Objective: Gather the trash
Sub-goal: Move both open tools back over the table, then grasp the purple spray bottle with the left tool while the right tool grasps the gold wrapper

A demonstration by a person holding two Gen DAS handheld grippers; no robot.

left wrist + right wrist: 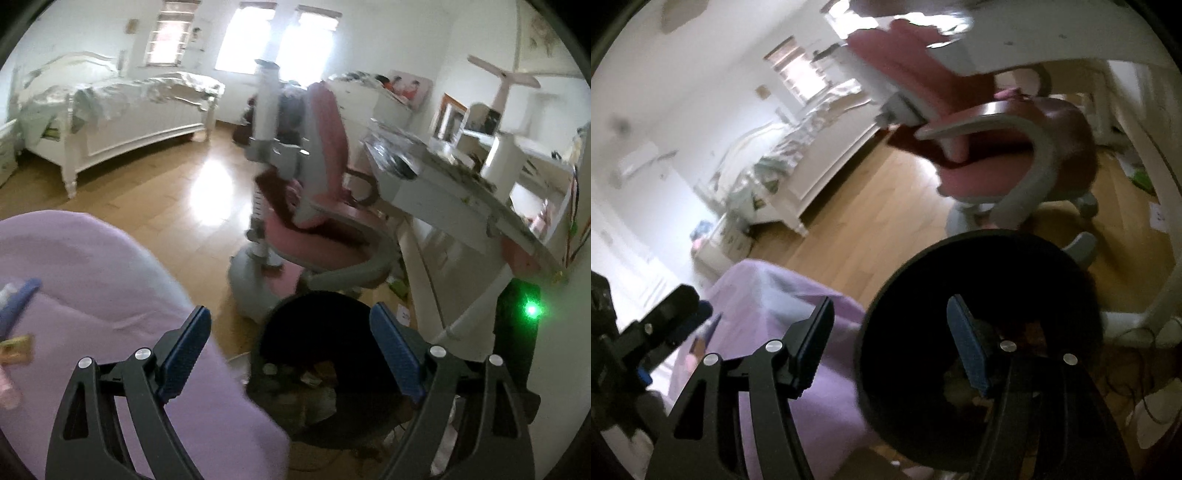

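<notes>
Your left gripper (290,354) has its fingers spread wide apart with nothing between them. It hangs over the near edge of the purple cloth (92,295), and the black bin (314,369) sits just ahead and below, its opening showing in the gap between the fingertips. Scraps of trash (310,380) lie inside the bin, though they are too dim and blurred to name. On the cloth, far to the left of your fingers, a few small items remain: a blue one (20,302), a yellowish packet (14,349) and something pink (7,387) at the edge of view.

Your right gripper (890,347) is also open and empty. Its right finger (967,350) stands over the dark mouth of the bin, while the left finger (812,343) is over the purple cloth, so the bin's rim (871,321) passes between them. Your left gripper shows at the far left of this view.

Beyond the bin, a pink chair (317,206) stands on the wooden floor (166,192) beside a desk (461,184), and a white bed (110,114) sits far off at the left.
</notes>
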